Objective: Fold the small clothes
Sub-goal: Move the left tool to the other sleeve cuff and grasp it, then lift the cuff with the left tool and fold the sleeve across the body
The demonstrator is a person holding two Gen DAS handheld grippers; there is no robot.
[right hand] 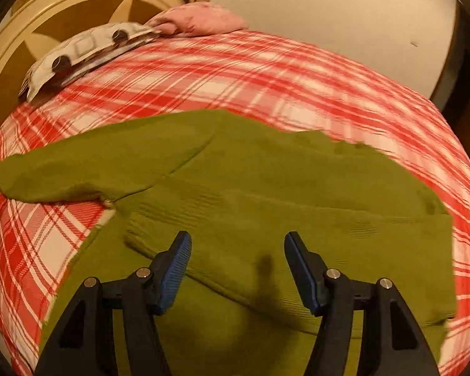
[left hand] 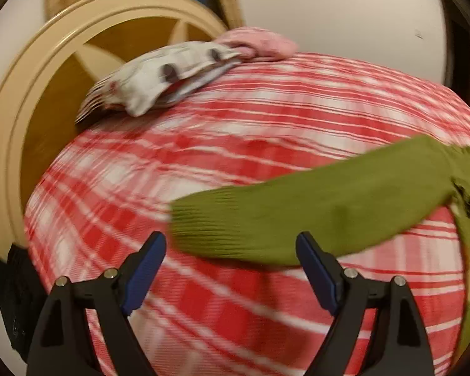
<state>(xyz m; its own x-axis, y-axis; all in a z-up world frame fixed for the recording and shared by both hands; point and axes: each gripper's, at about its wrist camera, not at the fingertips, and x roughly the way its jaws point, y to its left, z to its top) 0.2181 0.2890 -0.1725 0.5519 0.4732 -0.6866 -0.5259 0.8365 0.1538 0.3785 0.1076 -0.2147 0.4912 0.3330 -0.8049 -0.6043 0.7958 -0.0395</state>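
Red-and-white plaid cloth (right hand: 266, 72) covers the work surface, with a pale wall behind it and a round tan wooden frame with spokes (left hand: 31, 100) leaning at the far left.

On that cloth lies the olive-green knitted sweater (right hand: 266, 194), spread mostly flat. One sleeve appears already folded across the body near its lower edge, while the other sleeve (left hand: 313, 206) stretches out to the left, its ribbed cuff resting on the plaid.

The right gripper (right hand: 237, 266) hovers over the sweater's lower part with its jaws wide apart, holding nothing; its shadow falls on the knit just ahead. The left gripper (left hand: 232, 269) is likewise spread wide and empty, with the ribbed cuff lying just beyond and between its blue fingertips (left hand: 150, 250).

At the far edge of the cloth sit a folded white printed garment with dark round spots (left hand: 166, 75) and, touching it, a folded pink garment (left hand: 260, 44), both well apart from the sweater.

Both views are smeared, which suggests movement. My guess is the outstretched sleeve is next to be folded in. The risk is a shallow pinch on the cuff: soft knit could slip free mid-carry, or the jaws could catch the plaid beneath and drag it, rumpling the sweater and disturbing the sleeve already folded.
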